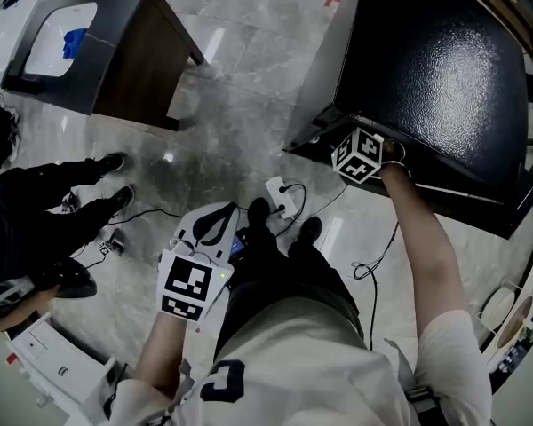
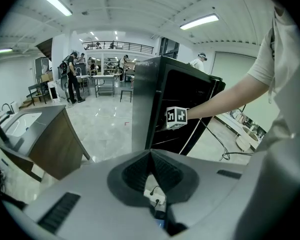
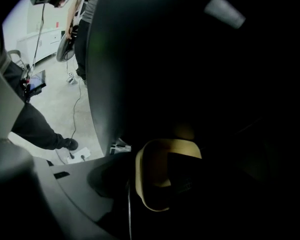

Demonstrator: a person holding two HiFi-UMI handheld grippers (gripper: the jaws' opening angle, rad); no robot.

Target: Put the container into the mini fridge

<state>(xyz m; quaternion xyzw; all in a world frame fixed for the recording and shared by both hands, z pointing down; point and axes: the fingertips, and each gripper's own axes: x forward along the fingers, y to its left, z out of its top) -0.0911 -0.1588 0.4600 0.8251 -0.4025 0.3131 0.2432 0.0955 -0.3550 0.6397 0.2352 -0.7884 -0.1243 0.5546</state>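
While the right gripper point(image 1: 355, 149) sits against the near edge of the black mini fridge point(image 1: 435, 69), upper right of the head view, its jaws stand wide apart and press on nothing. A cream rounded piece point(image 3: 146, 179) lies between them, low centre of the right gripper view; it is too dark to say whether this is the container or a fridge fitting. The container is not identifiable with confidence anywhere else. Left gripper point(image 2: 150, 154): jaws together, nothing in them, held low at bottom centre of the head view. Risks (judgement): if the cream piece is the container, nothing clamps it at the fridge's edge, so it could tip or slide out. Wide jaws pulled back carelessly could also catch it. A power strip point(image 1: 281, 195) and loose cable point(image 1: 366, 269) lie by the person's feet, a snag or trip hazard on any step. A bystander's shoes point(image 1: 115, 198) at the left crowd the space. Floor point(image 1: 240, 87): glossy grey marble-look tile, reflective, probably slick. A dark desk point(image 1: 120, 16) with a wooden side stands upper left; its white basin point(image 1: 53, 51) holds something blue point(image 1: 75, 41). Room, from the left gripper view: large open hall, strip lights, railed mezzanine, people at benches far back.
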